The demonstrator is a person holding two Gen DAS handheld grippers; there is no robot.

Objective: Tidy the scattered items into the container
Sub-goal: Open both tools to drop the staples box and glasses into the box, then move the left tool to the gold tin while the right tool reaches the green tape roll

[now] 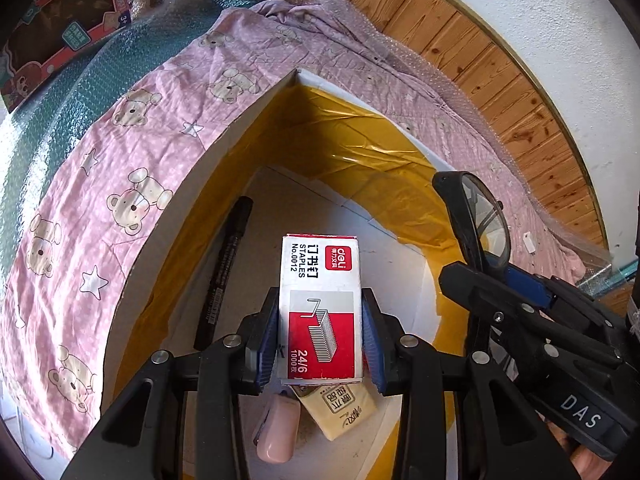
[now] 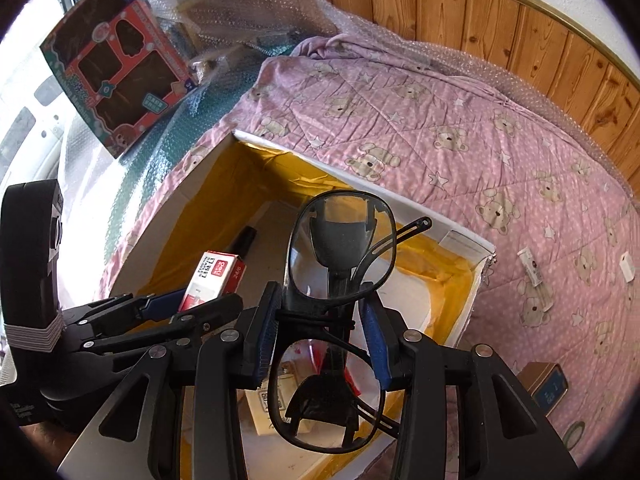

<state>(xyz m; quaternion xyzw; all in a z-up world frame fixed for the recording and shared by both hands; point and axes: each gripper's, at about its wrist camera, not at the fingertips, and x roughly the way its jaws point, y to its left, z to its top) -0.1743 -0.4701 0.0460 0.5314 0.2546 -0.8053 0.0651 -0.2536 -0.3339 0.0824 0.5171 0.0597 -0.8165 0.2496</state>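
Holding both loads over the open box [image 1: 224, 148], neither dropped yet. Left gripper [image 1: 320, 340] is clenched on the staple box [image 1: 320, 304], blue pads on its two long sides, hanging above the white box floor with the black marker [image 1: 224, 276] lying to its left and a pink item [image 1: 278, 432] plus a yellow packet [image 1: 340, 408] on the near side beneath it. Right gripper [image 2: 320, 340] grasps the black glasses [image 2: 340, 264] at the bridge, lenses stacked far and near, also above the box interior. To do it well, I'd lower the staples into the bare patch right of the marker before letting go, then set the glasses down flat and gently, away from the staples, temples clear of the box rim. Small bits remain on the pink bedsheet [image 2: 480, 140] at right.
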